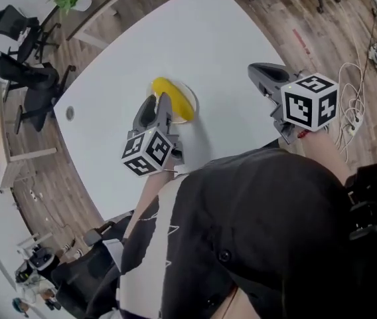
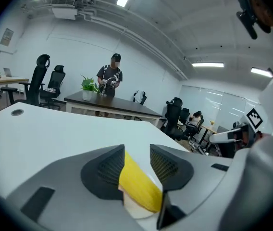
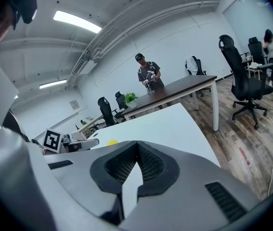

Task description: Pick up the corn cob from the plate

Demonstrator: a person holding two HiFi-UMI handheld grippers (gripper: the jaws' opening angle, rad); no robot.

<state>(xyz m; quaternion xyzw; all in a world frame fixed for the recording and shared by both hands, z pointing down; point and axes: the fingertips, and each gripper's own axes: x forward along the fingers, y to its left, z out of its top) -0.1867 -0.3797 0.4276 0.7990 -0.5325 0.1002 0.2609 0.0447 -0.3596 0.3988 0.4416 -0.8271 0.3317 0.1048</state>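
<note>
The yellow corn cob (image 1: 175, 100) lies on a small pale plate (image 1: 194, 102) near the middle of the white table (image 1: 222, 45). My left gripper (image 1: 157, 101) is over the plate's near side, jaws partly open. In the left gripper view the corn cob (image 2: 137, 186) shows in the gap of the left gripper (image 2: 137, 152); a sliver of table shows between it and the right pad, and the plate (image 2: 135, 213) peeks out below. My right gripper (image 1: 255, 68) hangs over the table's right part, shut and empty; the right gripper (image 3: 136, 144) has its pads meeting at the tip.
The table's curved edge runs close on the right, with wood floor and loose cables (image 1: 356, 115) beyond. Office chairs (image 1: 29, 78) stand at the left. A dark desk with a plant (image 2: 88, 85) and a standing person (image 2: 109, 78) are across the room.
</note>
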